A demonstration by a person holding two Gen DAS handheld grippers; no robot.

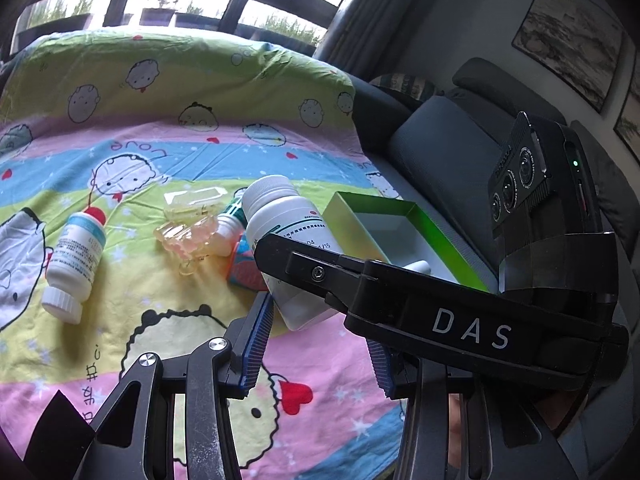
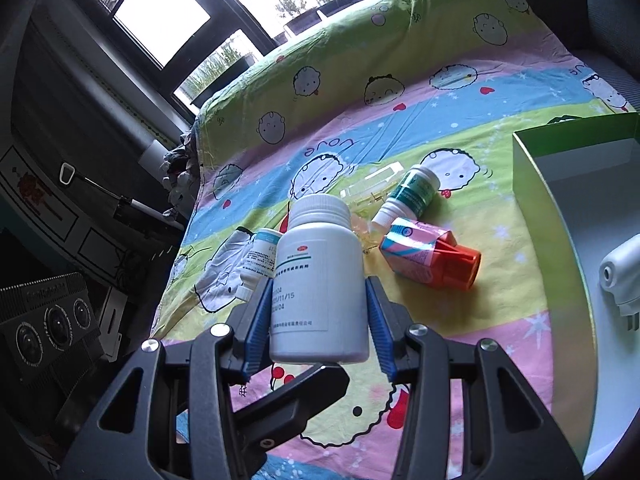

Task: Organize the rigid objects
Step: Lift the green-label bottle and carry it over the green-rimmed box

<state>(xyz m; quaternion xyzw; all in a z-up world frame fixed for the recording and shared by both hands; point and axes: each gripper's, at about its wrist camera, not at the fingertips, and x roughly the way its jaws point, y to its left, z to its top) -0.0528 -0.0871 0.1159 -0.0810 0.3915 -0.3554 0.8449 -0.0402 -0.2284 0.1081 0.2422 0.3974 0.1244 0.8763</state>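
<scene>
My right gripper (image 2: 318, 292) is shut on a large white pill bottle (image 2: 320, 280), held upright above the cartoon bedsheet (image 2: 460, 92). In the left wrist view the same bottle (image 1: 280, 216) is tilted, and the right gripper's housing marked DAS (image 1: 472, 332) crosses in front. My left gripper (image 1: 320, 324) sits just below the bottle's base. Its blue pads (image 1: 256, 340) stand apart and only sheet shows between them. A small white bottle (image 1: 74, 264), a green-labelled bottle (image 2: 412, 196), a pink carton with an orange cap (image 2: 428, 256) and a clear hair clip (image 1: 188, 240) lie on the sheet.
An open green box (image 1: 400, 232) with a white inside stands at the right and holds a white plug-like item (image 2: 624, 276). A clear plastic case (image 1: 196, 200) lies behind the clip. Dark cushions (image 1: 432, 136) border the sheet on the right, and windows are behind.
</scene>
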